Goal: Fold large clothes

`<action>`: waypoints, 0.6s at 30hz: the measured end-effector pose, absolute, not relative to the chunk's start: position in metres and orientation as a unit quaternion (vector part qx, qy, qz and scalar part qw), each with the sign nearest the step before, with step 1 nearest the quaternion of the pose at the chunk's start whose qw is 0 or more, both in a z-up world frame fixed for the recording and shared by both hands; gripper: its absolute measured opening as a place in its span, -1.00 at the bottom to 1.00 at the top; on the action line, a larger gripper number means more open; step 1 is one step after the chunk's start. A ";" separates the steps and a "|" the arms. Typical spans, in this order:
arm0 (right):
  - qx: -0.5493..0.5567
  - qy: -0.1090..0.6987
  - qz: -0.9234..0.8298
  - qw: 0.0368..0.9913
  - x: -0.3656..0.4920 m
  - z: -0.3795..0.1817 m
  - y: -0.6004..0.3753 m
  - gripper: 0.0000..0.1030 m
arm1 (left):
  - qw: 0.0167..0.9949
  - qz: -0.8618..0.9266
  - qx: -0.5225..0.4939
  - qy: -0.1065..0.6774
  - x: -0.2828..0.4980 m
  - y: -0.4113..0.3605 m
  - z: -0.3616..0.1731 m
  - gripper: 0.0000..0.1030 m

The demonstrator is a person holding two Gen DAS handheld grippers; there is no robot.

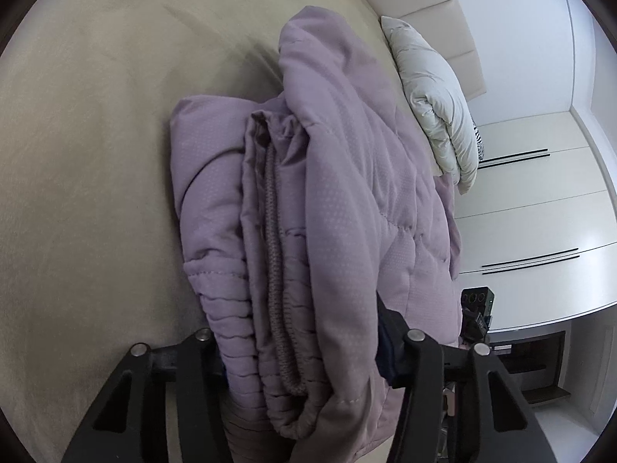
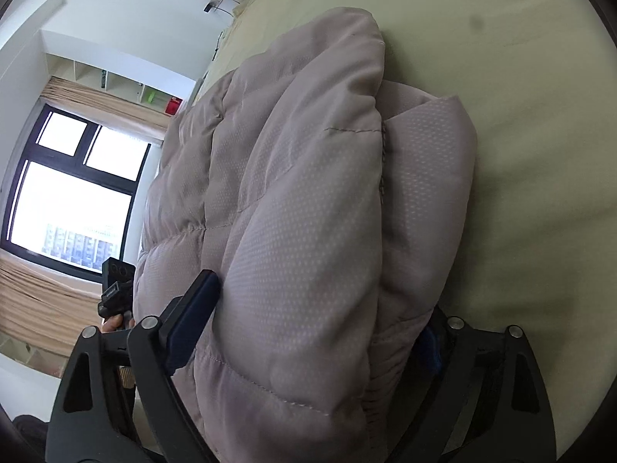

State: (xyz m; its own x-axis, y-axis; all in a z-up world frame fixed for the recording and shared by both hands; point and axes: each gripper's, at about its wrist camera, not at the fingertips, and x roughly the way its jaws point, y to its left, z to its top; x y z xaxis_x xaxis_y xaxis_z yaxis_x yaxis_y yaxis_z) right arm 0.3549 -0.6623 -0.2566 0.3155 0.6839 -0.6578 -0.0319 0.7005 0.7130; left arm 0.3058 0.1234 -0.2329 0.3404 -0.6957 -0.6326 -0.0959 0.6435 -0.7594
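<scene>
A folded lilac quilted jacket [image 1: 327, 200] lies in a thick bundle on the beige bed sheet [image 1: 96, 135]. My left gripper [image 1: 304, 343] is shut on one end of the bundle, with the ribbed cuff and hem layers squeezed between its fingers. The same jacket [image 2: 308, 212] fills the right wrist view. My right gripper [image 2: 316, 328] is shut on the other end of the bundle, fingers on both sides of the padded fabric. Each wrist view shows the other gripper's camera beyond the jacket.
A white folded puffer garment [image 1: 435, 100] lies on the bed beyond the jacket, by the padded headboard [image 1: 424, 0]. White wardrobe doors [image 1: 540, 200] stand past the bed. A window [image 2: 73, 200] with beige curtains is at the left of the right wrist view.
</scene>
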 end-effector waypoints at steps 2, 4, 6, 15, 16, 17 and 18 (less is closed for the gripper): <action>0.280 0.539 0.227 0.762 0.355 -0.249 -0.652 0.32 | 0.744 -0.194 -0.346 0.537 0.306 0.116 -0.223 -0.12; 0.239 0.540 0.209 0.779 0.353 -0.236 -0.640 0.10 | 0.756 -0.183 -0.324 0.538 0.304 0.110 -0.213 -0.22; 0.194 0.539 0.187 0.798 0.349 -0.219 -0.626 -0.12 | 0.767 -0.174 -0.305 0.537 0.302 0.105 -0.202 -0.27; -0.011 0.485 0.132 0.864 0.298 -0.143 -0.545 -0.48 | 0.805 -0.159 -0.250 0.514 0.261 0.099 -0.148 -0.34; -0.017 0.477 0.133 0.869 0.290 -0.135 -0.539 -0.49 | 0.810 -0.157 -0.245 0.510 0.253 0.101 -0.140 -0.34; -0.022 0.468 0.135 0.873 0.280 -0.126 -0.532 -0.49 | 0.813 -0.156 -0.242 0.506 0.245 0.103 -0.134 -0.34; -0.027 0.461 0.139 0.876 0.270 -0.118 -0.526 -0.49 | 0.817 -0.154 -0.237 0.503 0.236 0.106 -0.127 -0.34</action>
